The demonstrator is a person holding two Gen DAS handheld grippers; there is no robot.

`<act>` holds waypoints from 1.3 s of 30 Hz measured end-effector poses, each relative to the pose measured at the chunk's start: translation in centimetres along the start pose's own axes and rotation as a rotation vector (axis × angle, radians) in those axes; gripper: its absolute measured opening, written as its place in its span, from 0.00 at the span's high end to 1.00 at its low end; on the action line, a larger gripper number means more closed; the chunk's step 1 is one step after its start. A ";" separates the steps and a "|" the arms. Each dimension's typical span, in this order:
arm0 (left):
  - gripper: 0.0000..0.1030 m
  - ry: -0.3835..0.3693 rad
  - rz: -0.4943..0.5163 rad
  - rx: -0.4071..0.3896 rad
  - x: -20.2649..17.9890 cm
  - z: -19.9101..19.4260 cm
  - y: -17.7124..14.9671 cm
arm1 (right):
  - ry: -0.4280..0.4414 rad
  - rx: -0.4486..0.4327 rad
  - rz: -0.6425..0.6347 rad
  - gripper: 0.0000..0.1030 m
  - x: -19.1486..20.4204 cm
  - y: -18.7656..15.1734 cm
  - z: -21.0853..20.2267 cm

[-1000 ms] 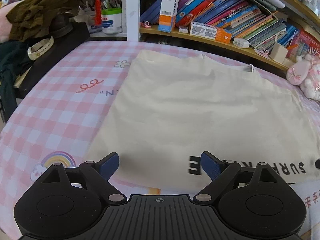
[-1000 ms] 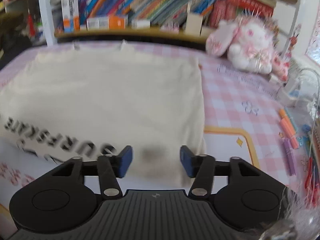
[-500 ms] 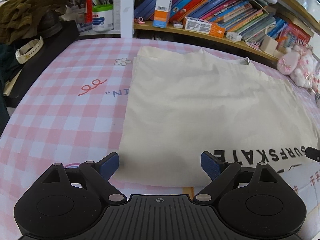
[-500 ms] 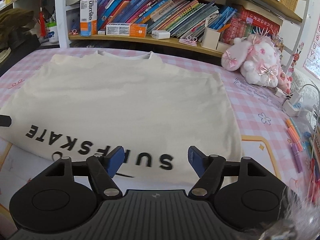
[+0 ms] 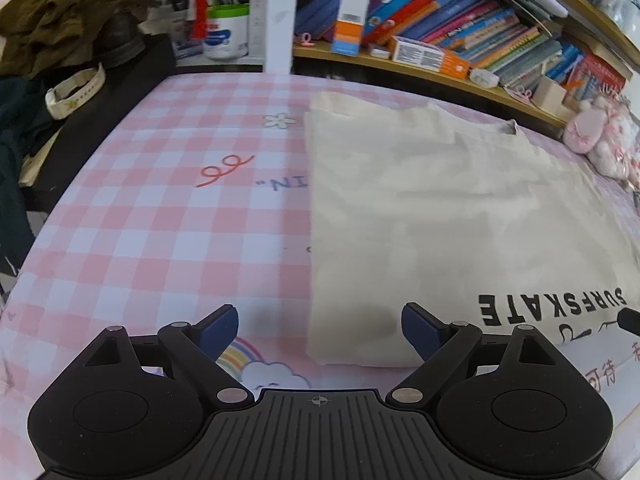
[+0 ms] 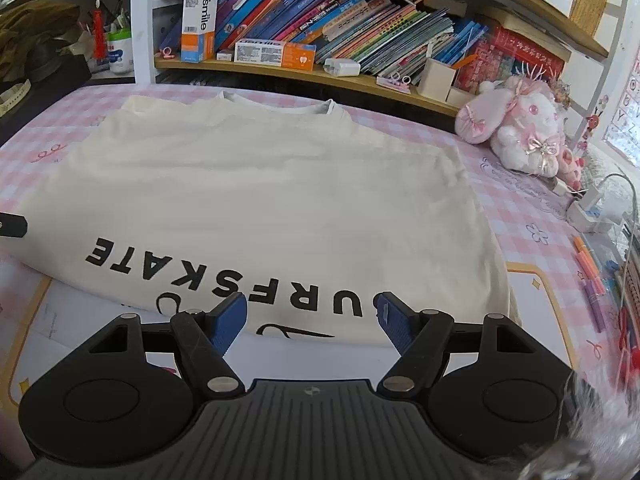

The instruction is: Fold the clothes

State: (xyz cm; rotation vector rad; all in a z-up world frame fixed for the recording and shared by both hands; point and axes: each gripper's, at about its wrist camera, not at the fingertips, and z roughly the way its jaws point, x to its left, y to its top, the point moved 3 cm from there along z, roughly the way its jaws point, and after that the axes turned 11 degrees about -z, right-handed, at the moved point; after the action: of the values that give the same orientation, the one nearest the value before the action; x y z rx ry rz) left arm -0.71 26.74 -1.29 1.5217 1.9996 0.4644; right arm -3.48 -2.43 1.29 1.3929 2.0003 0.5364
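Note:
A cream T-shirt with black "SURFSKATE" lettering lies flat, folded into a rectangle, on the pink checked table cover; its collar points to the shelf. It also shows in the right wrist view. My left gripper is open and empty, just above the shirt's near left corner. My right gripper is open and empty, over the near edge by the lettering. The tip of the right gripper shows at the right edge of the left wrist view.
A bookshelf with books and boxes runs along the back. A pink plush rabbit sits at the back right. Pens and a charger lie at the right edge. Dark clothes are piled at the left.
Both grippers have pulled back toward the near edge and off the shirt. The left one has also shifted left, so more of the checked cover shows. Both stay open.

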 end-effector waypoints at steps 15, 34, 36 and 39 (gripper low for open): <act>0.44 -0.038 -0.050 0.032 1.7 1.1 0.6 | -0.020 0.004 -0.020 0.31 1.2 0.3 -0.3; 0.97 -0.197 -0.170 0.054 1.8 0.0 1.4 | -0.019 -0.002 -0.038 0.31 1.4 0.9 -0.2; 0.93 -0.179 -0.205 0.109 2.8 1.5 0.9 | -0.017 -0.003 -0.041 0.31 1.5 0.8 -0.2; 0.88 -0.198 -0.246 0.108 3.5 1.8 0.6 | -0.007 -0.005 -0.058 0.31 1.8 0.7 -0.3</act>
State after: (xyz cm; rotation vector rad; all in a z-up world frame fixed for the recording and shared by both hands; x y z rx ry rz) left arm 0.21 30.15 -3.13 1.3038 2.0455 0.1037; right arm -3.60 -0.50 1.49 1.3275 2.0259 0.5098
